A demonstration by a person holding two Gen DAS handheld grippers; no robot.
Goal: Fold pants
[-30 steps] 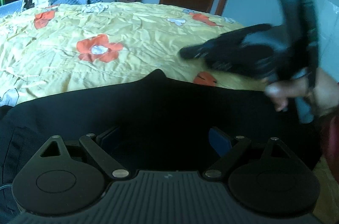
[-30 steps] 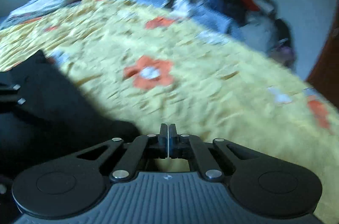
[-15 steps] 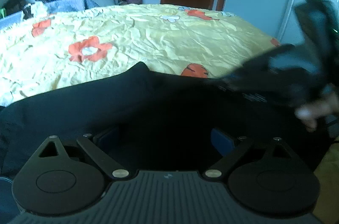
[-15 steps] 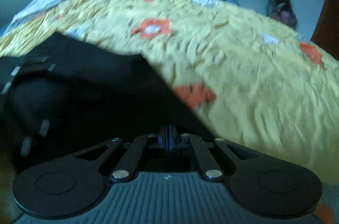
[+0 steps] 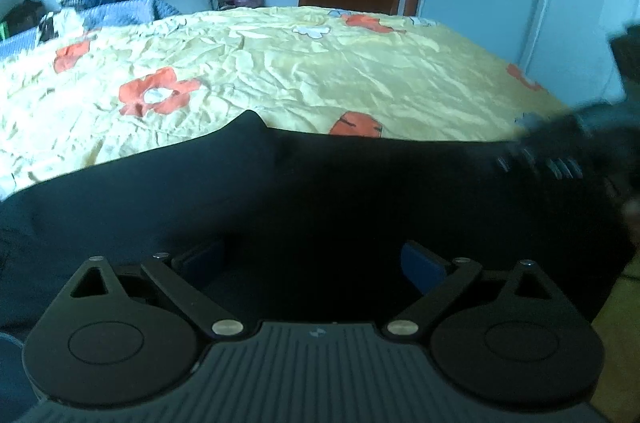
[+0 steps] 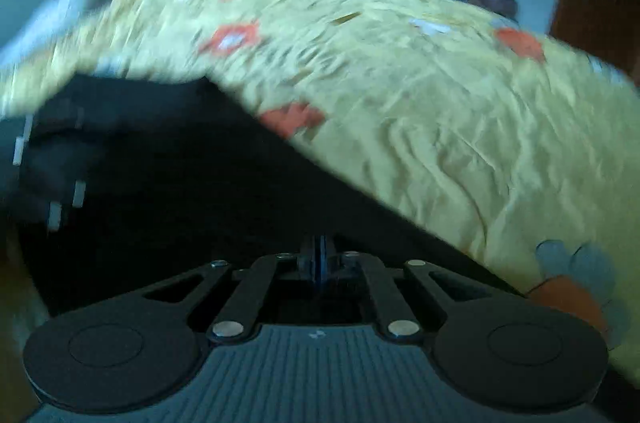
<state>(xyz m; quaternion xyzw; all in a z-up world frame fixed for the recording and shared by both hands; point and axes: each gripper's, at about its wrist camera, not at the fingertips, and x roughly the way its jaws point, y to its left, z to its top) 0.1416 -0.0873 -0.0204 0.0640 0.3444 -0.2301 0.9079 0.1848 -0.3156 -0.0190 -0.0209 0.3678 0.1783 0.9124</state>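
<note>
Comparing with a second earlier: left gripper (image 5: 312,255) jaws are opened wider and are still opening, blue pads set apart over the dark pants (image 5: 280,191), nothing pinched between them. Pants are spread flat across the near edge of the yellow floral bedspread (image 5: 320,71), one pointed fold raised at the far edge. Right gripper (image 6: 320,259), earlier held high at the right of the left view, is now dropped to the pants' right end and cut off by the frame; only a blurred dark shape is seen. Its jaws are pressed together; whether cloth is caught cannot be told. Right view is motion-smeared, pants filling the lower left.
</note>
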